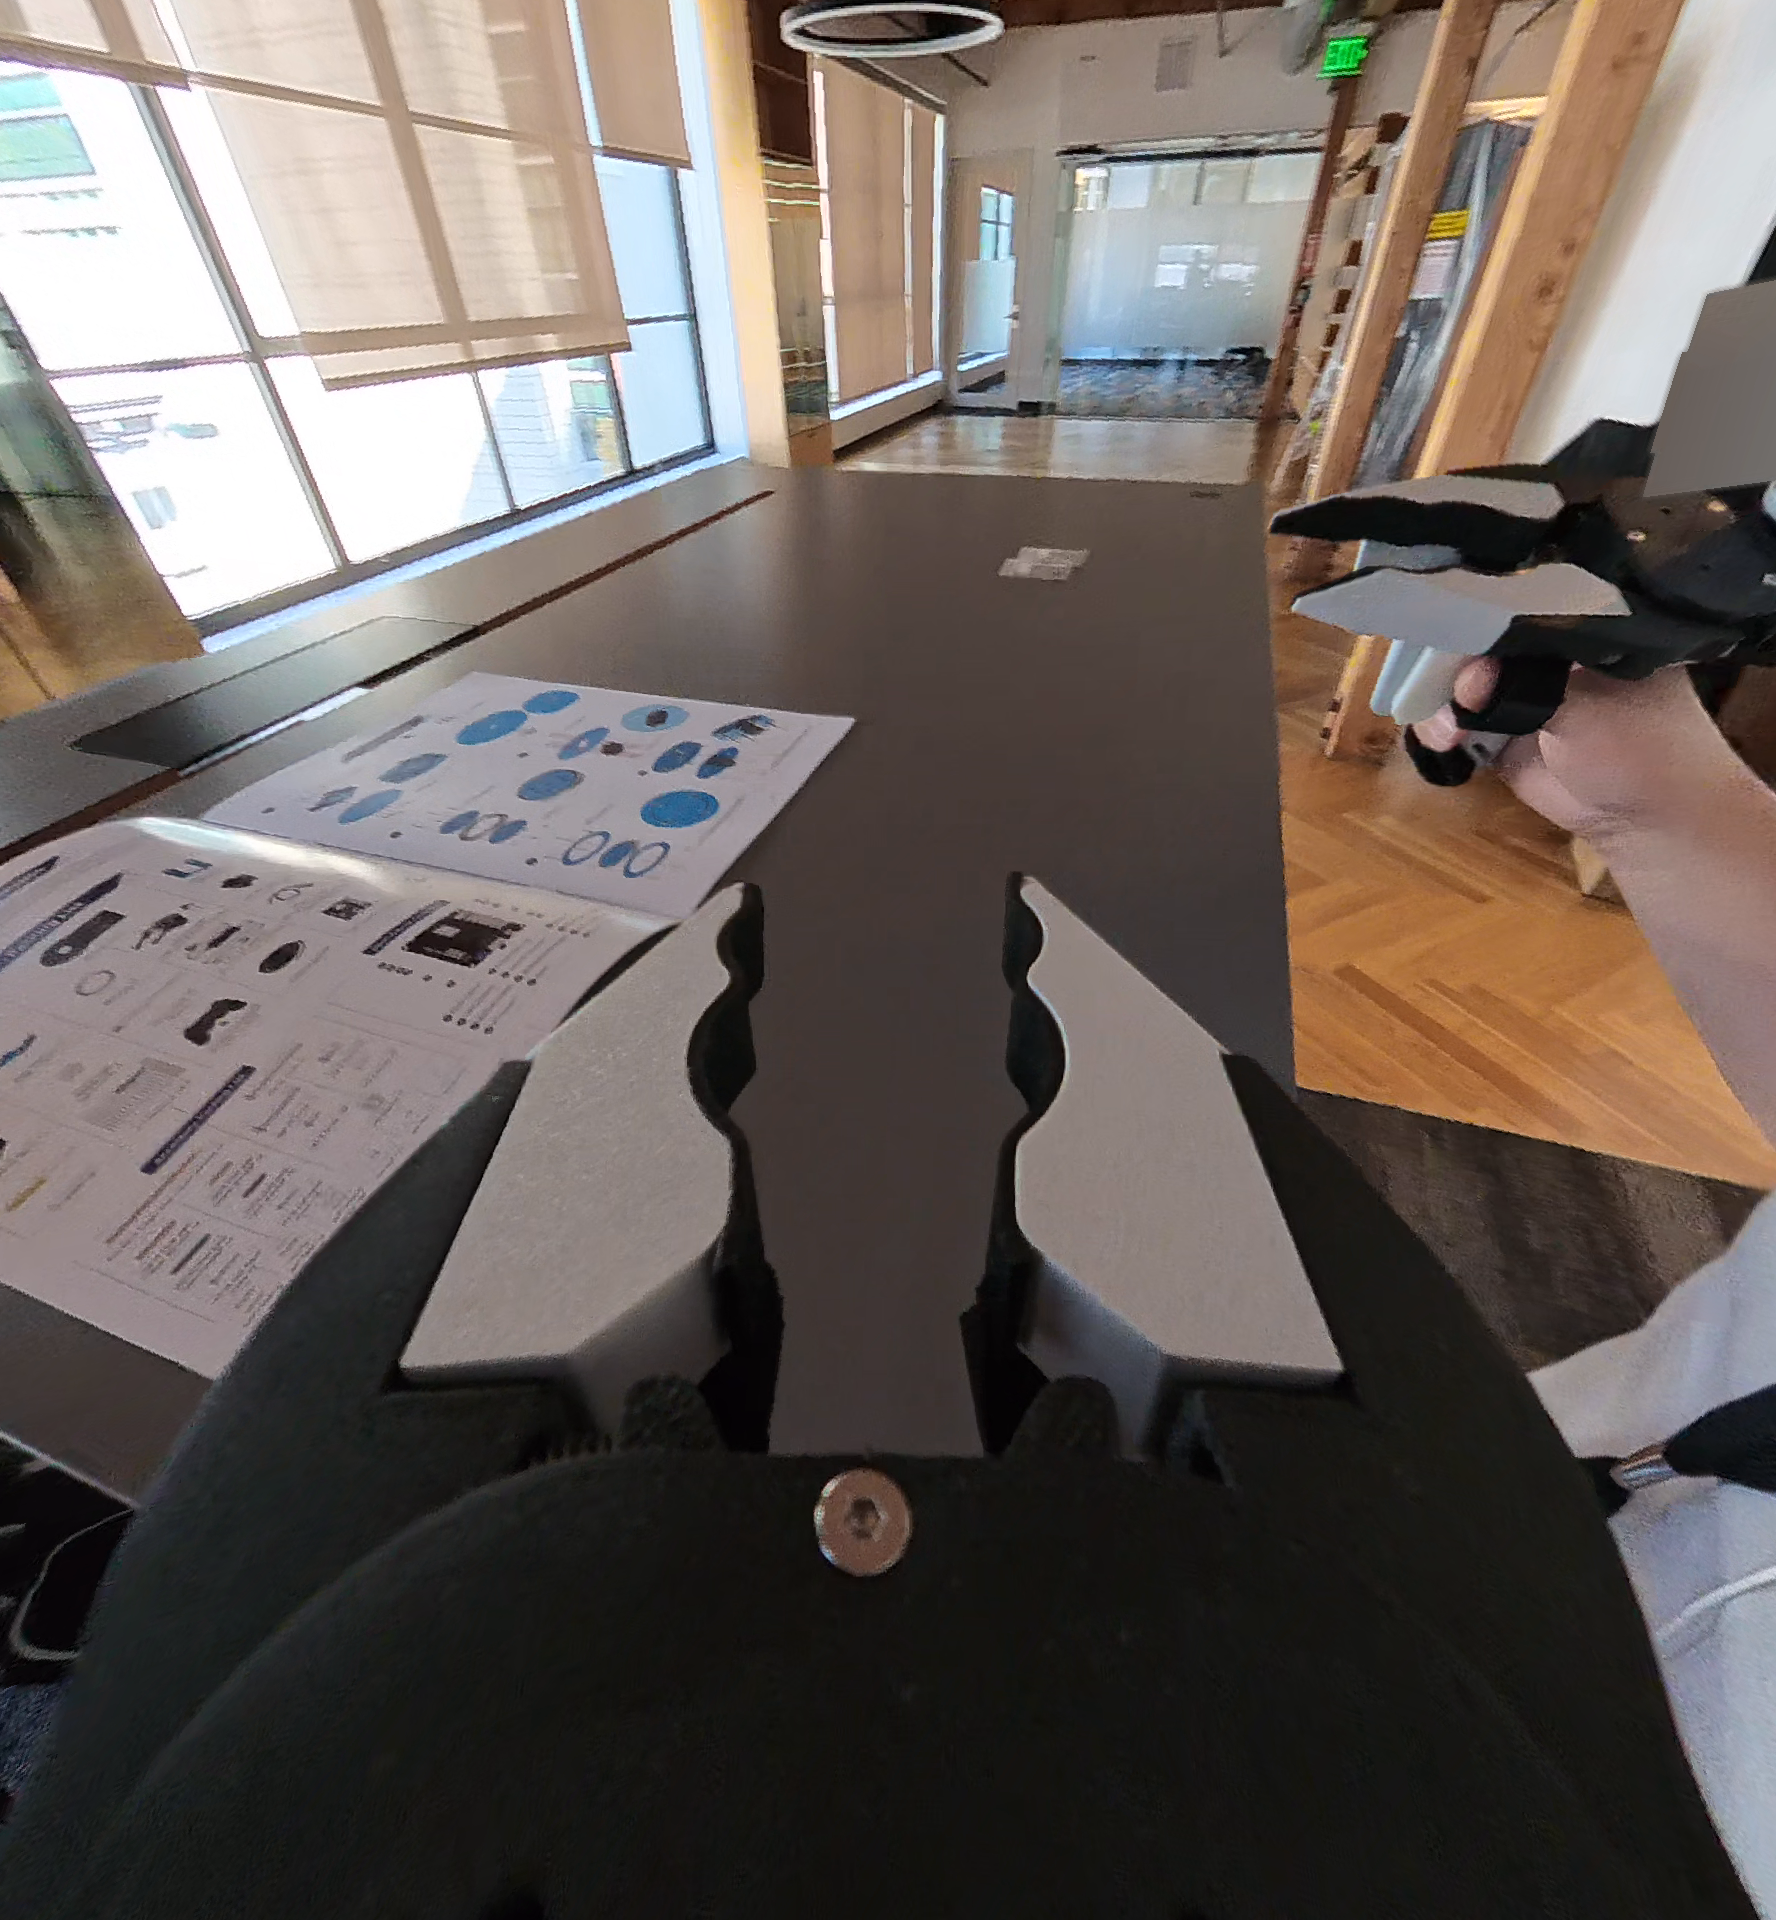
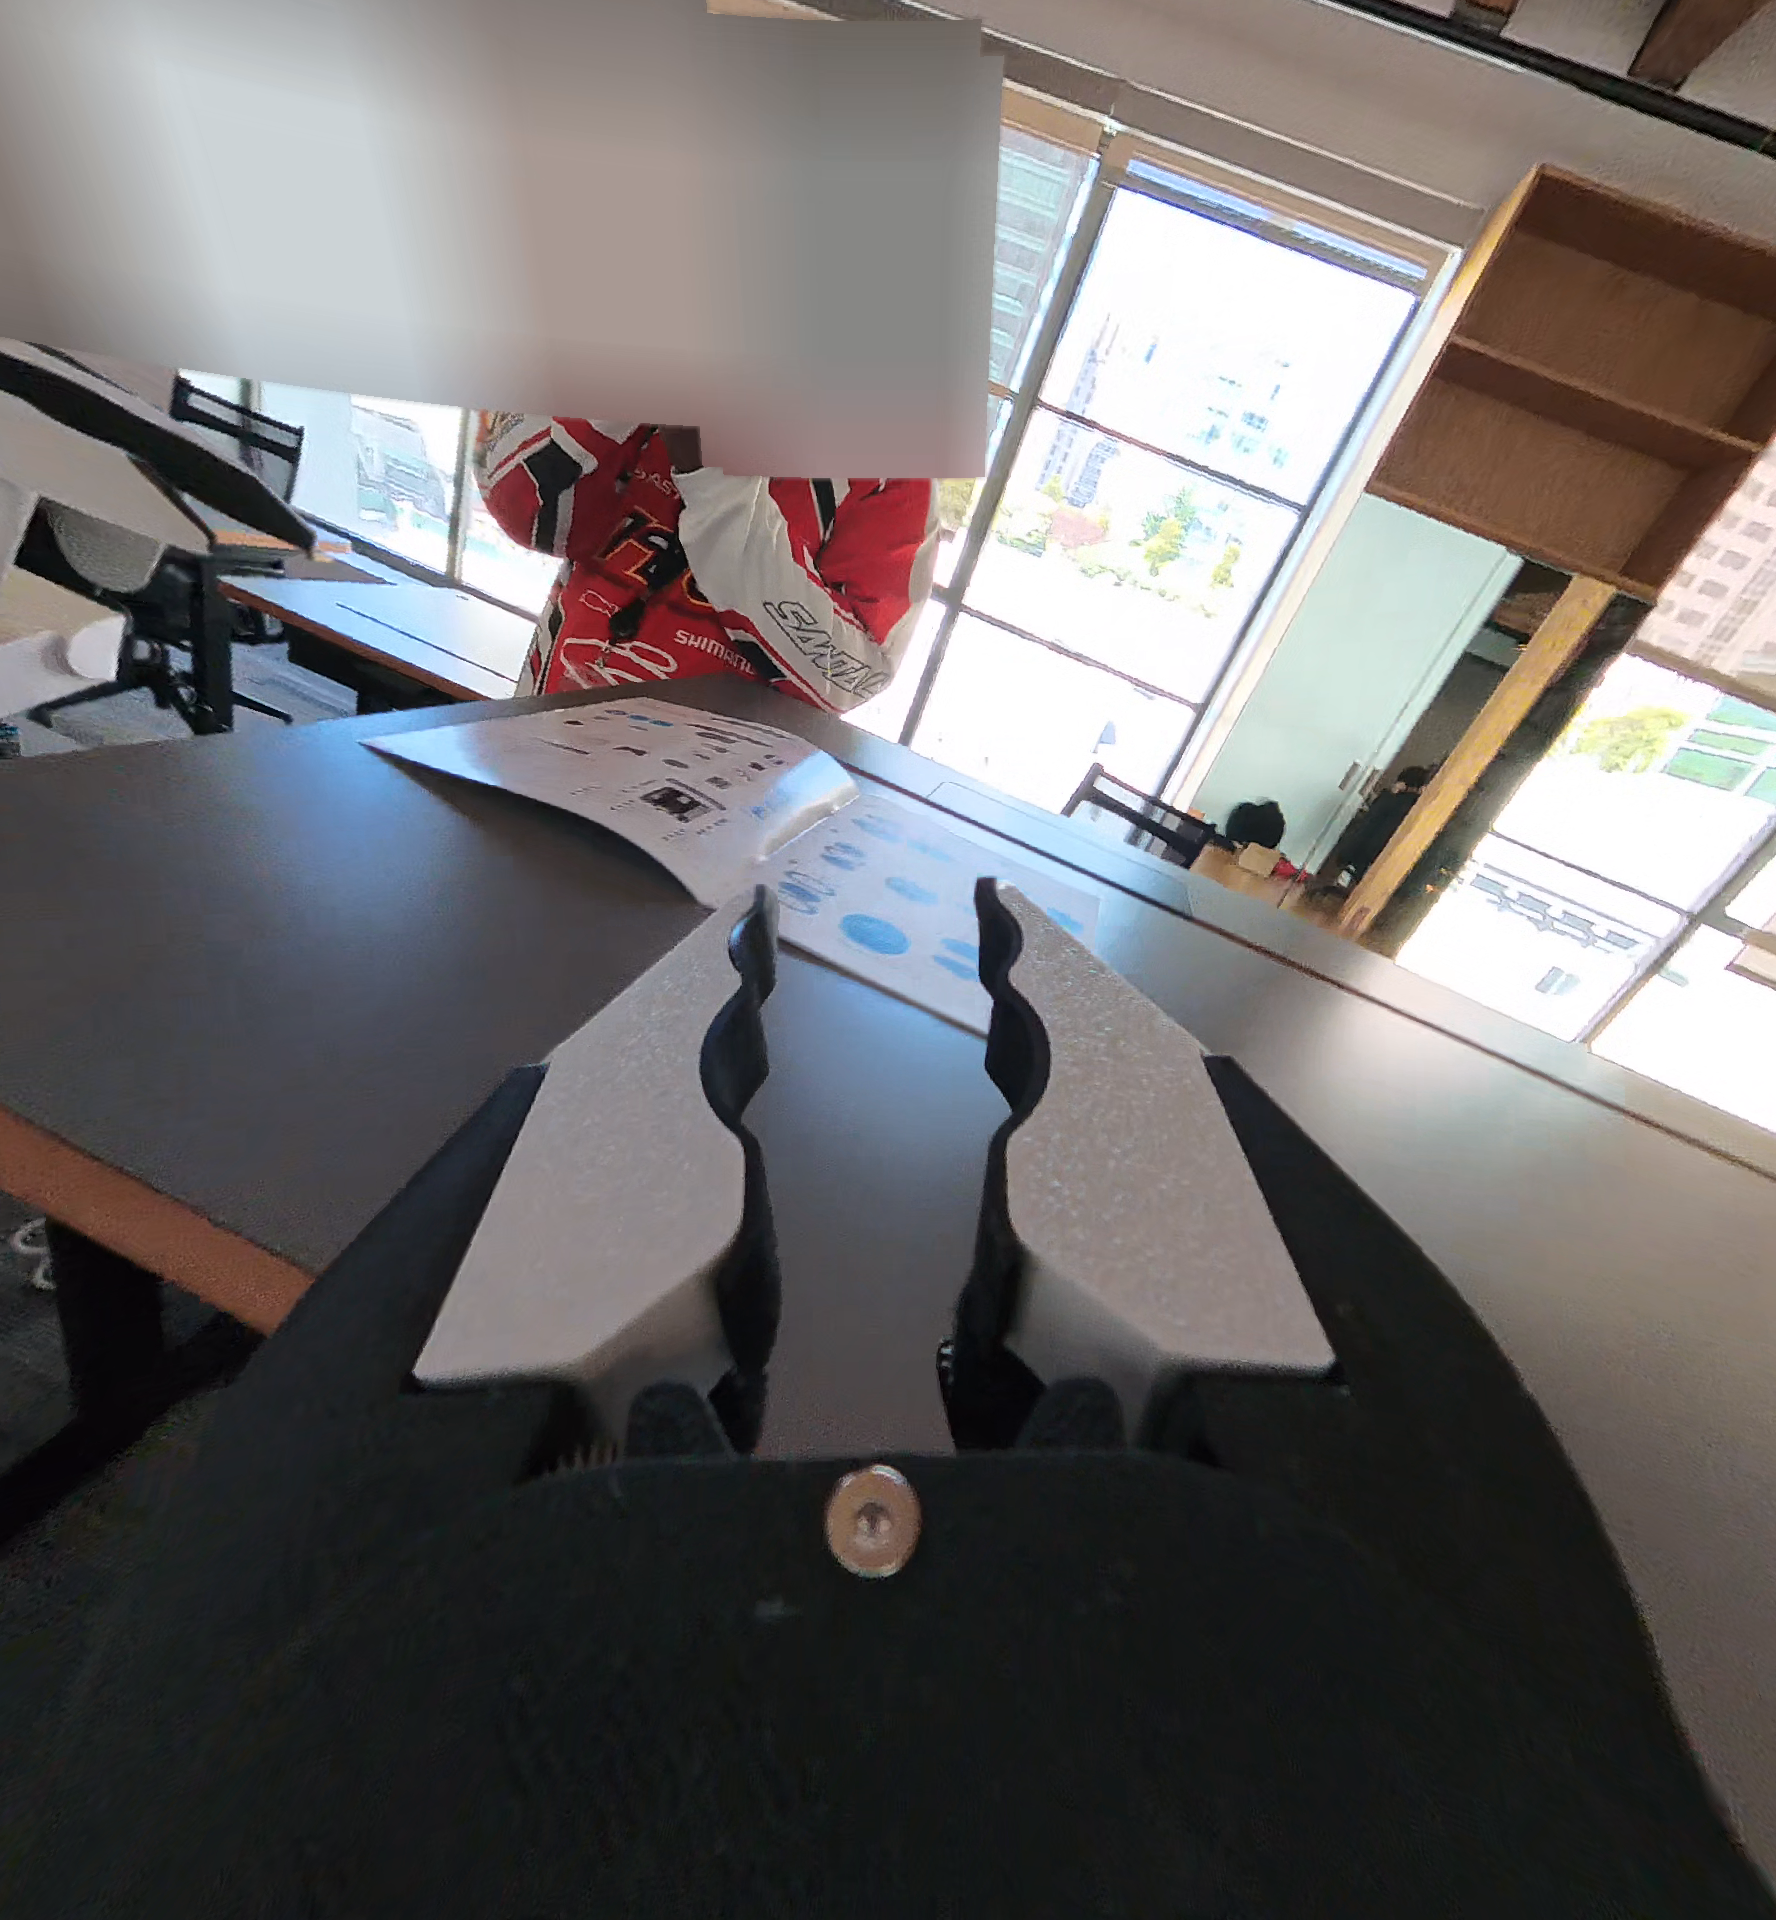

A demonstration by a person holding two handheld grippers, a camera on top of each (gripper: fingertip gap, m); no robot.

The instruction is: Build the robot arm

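Two printed sheets lie flat on the dark surface (image 1: 1019,779), side by side and overlapping at one edge. The nearer sheet (image 1: 188,1060) is glossy, catches the window light and bears small dark pictures of parts. The farther sheet (image 1: 551,779) bears blue ovals and discs.

The left claw (image 1: 879,904) hangs over the near end of the surface. It is parted to a moderate gap with nothing between its fingers, only bare dark top showing through. Its left finger crosses the corner of the nearer sheet in the picture; whether it touches the paper I cannot tell.

The right claw (image 1: 1289,571) is held up in the air off the right side of the surface, well apart from the sheets, with a hand (image 1: 1611,758) around its grip. It too stands parted and empty. Its own view shows it (image 2: 873,899) aimed across the surface toward the blue-marked sheet (image 2: 905,914).

A small pale paper (image 1: 1045,564) lies far down the surface. Beyond the sheets stands a person in a red and white jersey (image 2: 718,582), with tall windows (image 1: 271,312) behind and a wooden shelf unit (image 2: 1611,364) to one side. A herringbone wood floor (image 1: 1435,935) lies to the right.
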